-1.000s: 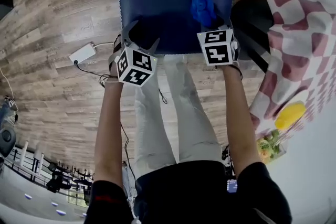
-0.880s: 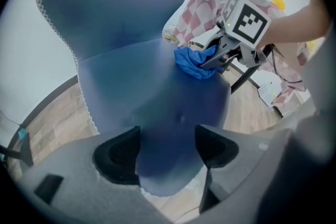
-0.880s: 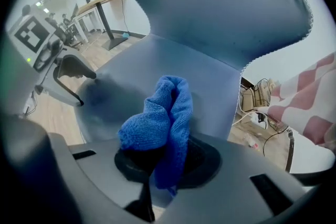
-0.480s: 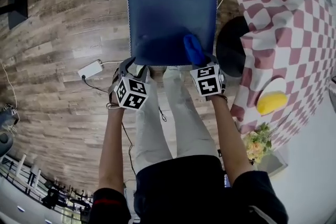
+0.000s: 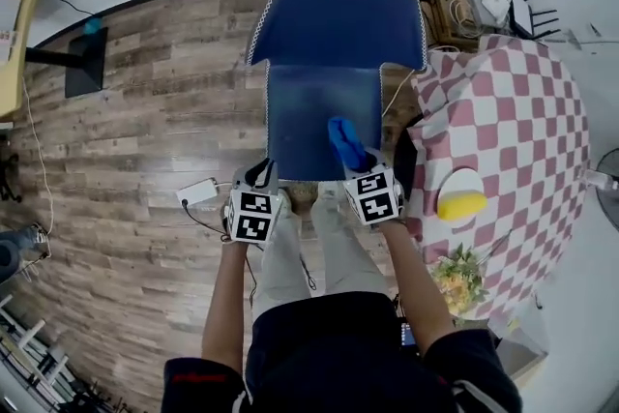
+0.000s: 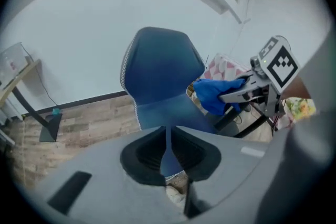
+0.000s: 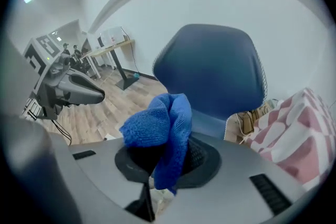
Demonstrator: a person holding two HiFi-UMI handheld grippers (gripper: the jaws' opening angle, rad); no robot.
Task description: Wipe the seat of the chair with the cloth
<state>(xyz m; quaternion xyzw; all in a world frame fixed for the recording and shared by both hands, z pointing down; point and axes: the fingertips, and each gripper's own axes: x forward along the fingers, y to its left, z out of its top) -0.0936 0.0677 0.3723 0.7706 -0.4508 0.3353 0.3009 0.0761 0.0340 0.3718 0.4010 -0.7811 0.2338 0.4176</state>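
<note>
A blue chair stands on the wooden floor, its seat [image 5: 314, 116] in front of me and its back [image 5: 338, 19] beyond it. My right gripper [image 5: 360, 164] is shut on a blue cloth [image 5: 346, 145], which it holds in the air above the seat's near right corner. The cloth [image 7: 160, 128] bunches out of the jaws in the right gripper view. My left gripper [image 5: 263, 175] hovers over the seat's near left corner. Its jaws have just been closing, and they stand together with nothing between them [image 6: 167, 136].
A round table with a red-and-white check cloth [image 5: 513, 140] stands close on the right, bearing a yellow object [image 5: 462, 203] on a white plate and flowers [image 5: 455, 271]. A white power adapter [image 5: 198, 191] and cables lie on the floor at the left.
Both grippers have risen well above the seat, the cloth going up with the right one. The left jaws went from spread wide to together. The whole chair now shows.
</note>
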